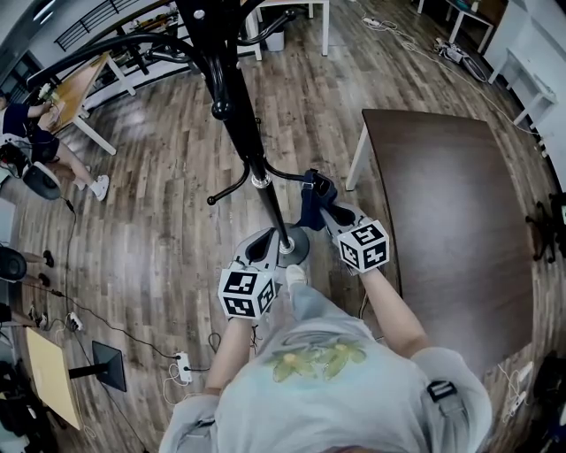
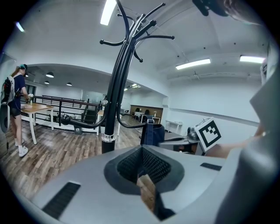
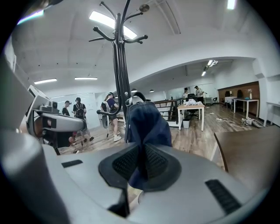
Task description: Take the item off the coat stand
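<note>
Right tool pinches limp navy cloth; ribbed pads.

light: bright, overhead ceiling strips | edges: fisheye-warped | focus: sharp

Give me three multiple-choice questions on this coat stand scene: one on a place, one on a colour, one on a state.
1. Where does the item hang?
A. on a low hook of the stand
B. on the table
C. on the floor

2. What colour is the item?
A. red
B. dark blue
C. white

3. What is the right gripper doing?
A. open and empty
B. shut on the item
C. out of view

Answers: 1 A, the item hangs off a low hook beside the pole; 2 B, its cloth is dark blue in every view; 3 B, the right gripper view shows cloth pinched between its jaws.
</note>
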Demonstrator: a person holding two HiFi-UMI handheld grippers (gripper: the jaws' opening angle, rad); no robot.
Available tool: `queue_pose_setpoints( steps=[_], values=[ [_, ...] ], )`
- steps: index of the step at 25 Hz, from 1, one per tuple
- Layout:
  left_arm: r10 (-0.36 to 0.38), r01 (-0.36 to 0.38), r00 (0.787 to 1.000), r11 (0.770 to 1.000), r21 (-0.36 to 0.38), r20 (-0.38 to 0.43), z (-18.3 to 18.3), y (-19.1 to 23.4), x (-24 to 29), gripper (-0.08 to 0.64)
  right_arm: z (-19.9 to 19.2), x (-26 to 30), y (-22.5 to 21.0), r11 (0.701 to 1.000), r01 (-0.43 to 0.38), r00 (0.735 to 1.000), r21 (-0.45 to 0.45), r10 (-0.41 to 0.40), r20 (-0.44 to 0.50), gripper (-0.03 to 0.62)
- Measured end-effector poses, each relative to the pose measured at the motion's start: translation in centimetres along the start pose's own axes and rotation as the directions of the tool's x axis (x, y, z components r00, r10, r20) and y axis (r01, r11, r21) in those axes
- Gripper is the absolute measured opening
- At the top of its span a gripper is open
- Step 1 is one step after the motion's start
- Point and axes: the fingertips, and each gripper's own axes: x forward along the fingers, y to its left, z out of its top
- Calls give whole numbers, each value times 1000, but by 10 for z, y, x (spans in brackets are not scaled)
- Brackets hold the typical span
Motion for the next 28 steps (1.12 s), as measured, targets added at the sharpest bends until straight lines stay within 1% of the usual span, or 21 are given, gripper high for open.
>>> queue_pose_setpoints(
  steps=[5,28],
  values=[
    [0,0,1000,1000,-3,0,-1,-4,-2,15,3,-14,-2,1000,13,1000,21,-14,20,26],
    [-8,8,1000,1000,-12,0,-5,-15,-5,15,9,-64,-4,998,55,995,17,-56,83,28]
  ],
)
